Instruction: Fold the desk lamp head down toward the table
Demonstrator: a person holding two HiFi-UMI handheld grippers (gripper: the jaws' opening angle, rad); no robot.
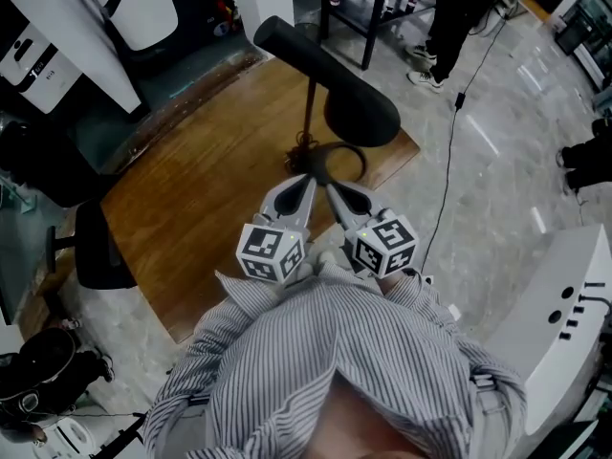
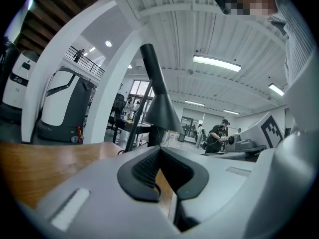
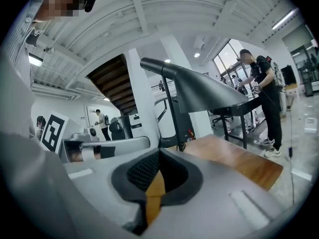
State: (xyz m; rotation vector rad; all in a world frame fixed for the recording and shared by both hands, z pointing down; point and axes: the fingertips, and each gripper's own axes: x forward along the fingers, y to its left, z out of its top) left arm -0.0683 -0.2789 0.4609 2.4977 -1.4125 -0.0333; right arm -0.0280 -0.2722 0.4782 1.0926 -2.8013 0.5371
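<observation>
A black desk lamp stands on the wooden table (image 1: 210, 208). Its cone-shaped head (image 1: 360, 109) is raised above the top, on a thin stem (image 1: 309, 113) that rises from a ring base (image 1: 339, 161). My left gripper (image 1: 308, 180) and right gripper (image 1: 329, 189) lie side by side just in front of the base, both shut and holding nothing. In the left gripper view the lamp head (image 2: 162, 111) rises beyond the shut jaws of the left gripper (image 2: 158, 153). The right gripper view shows the head (image 3: 204, 91) up and to the right of the shut right gripper (image 3: 158, 158).
A black chair (image 1: 96, 247) stands at the table's left edge. A person (image 1: 459, 8) stands at a dark desk at the back. A cable (image 1: 448, 161) runs over the grey floor on the right. White machines stand at the far left (image 1: 57, 36) and lower right (image 1: 564, 323).
</observation>
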